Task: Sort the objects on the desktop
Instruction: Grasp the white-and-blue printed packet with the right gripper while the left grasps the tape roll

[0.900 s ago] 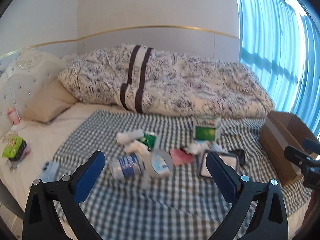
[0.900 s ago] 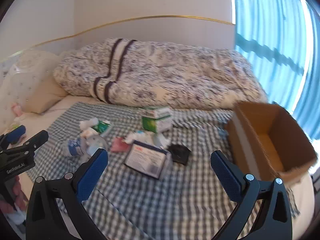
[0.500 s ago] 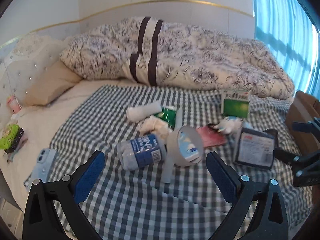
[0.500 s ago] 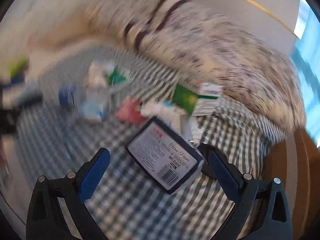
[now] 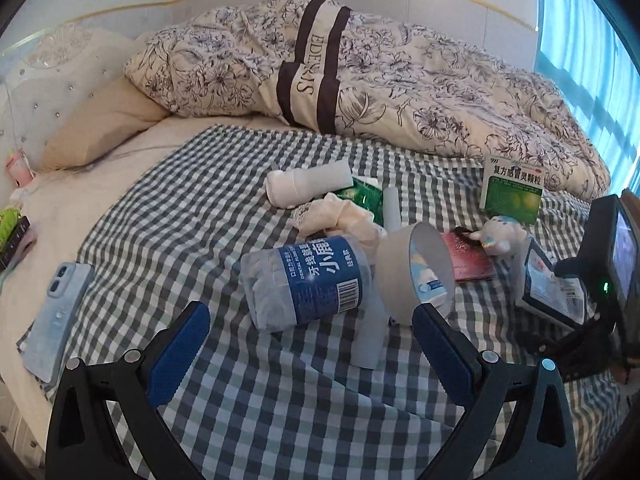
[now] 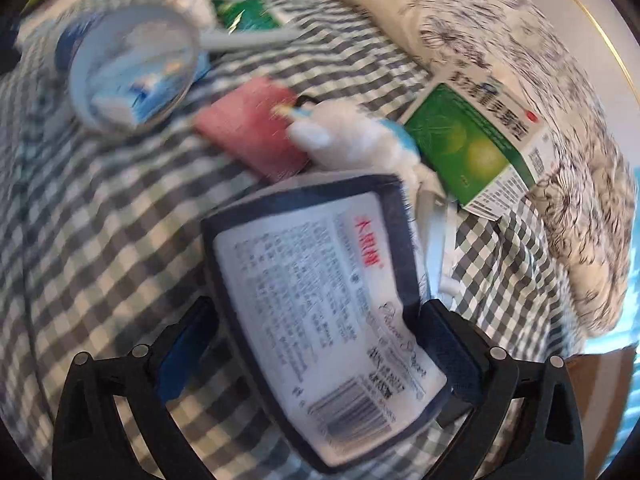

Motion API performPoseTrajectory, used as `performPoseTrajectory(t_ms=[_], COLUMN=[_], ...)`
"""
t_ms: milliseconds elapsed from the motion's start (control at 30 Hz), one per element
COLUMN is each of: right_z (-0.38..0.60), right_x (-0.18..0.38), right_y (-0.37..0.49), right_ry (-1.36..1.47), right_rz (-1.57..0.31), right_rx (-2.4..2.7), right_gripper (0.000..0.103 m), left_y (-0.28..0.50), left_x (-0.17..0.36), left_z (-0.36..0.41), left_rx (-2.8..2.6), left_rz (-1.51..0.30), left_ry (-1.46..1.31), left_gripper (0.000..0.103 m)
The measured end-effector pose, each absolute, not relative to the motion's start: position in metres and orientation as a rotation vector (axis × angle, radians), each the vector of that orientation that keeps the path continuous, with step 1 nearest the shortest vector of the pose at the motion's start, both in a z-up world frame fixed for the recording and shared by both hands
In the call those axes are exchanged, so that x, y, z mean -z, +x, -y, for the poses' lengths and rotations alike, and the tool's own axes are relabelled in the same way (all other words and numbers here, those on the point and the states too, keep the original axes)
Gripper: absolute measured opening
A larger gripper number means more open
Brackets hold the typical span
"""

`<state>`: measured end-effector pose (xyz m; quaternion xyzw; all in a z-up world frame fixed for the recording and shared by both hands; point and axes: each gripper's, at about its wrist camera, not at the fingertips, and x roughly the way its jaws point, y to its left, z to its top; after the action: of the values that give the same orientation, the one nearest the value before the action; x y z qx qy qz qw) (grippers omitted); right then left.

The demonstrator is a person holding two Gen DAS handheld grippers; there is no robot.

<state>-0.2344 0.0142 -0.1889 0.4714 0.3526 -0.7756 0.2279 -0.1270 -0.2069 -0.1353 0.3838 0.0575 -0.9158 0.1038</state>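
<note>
The left gripper (image 5: 310,334) hung with its jaws wide apart above the checked blanket (image 5: 192,216) on the bed, gripping nothing. Just ahead of it a clear bottle with a blue label (image 5: 308,280) lay on its side, touching a grey tape roll (image 5: 414,272). The right gripper (image 6: 318,342) was spread around a dark-edged packet with a white label (image 6: 320,300); the blurred view left it unclear whether the pads touched it. Beyond the packet lay a red booklet (image 6: 252,130), a white plush toy (image 6: 352,140) and a green medicine box (image 6: 472,144).
</note>
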Motion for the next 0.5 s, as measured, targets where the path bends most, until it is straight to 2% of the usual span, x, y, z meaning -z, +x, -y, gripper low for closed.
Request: performPoseTrajectory(t_ms=[33,67,100,167,233,433,500], right_z=[-0.016,-0.017,-0.018,-0.024,-0.031,-0.046,-0.050], right_x=[0.187,0.185,0.181,0.168,0.150,0.111,0.109], right_y=[-0.237,-0.238,-0.238,-0.236,-0.231,-0.207,-0.201], right_ry=[1.309,1.311,1.311,1.317,1.288,1.229,1.239], right_rz=[-0.946,-0.938,-0.927,-0.871,-0.783,-0.575,-0.473], right_rx=[2.153,2.180,2.215,2.265,2.323,2.412,2.406], right_gripper=[0.098,0.077,0.067,0.031,0.018,0.016,0.016], left_y=[-0.127,-0.128,-0.128,-0.129,-0.131,-0.155,-0.169], left_x=[0.137,0.138,0.139,0.139,0.139,0.150,0.160], left_z=[0.206,0.206,0.205,0.201,0.194,0.177,0.176], left_rx=[2.703,2.709,2.715,2.727,2.760,2.811,2.798], left_rz=[-0.167,-0.167,-0.169,-0.176,-0.200,-0.354,-0.428], left_ry=[1.136,1.142,1.146,1.156,1.162,1.178,1.217], left_gripper=[0.103,0.103,0.103,0.103,0.103,0.103,0.079])
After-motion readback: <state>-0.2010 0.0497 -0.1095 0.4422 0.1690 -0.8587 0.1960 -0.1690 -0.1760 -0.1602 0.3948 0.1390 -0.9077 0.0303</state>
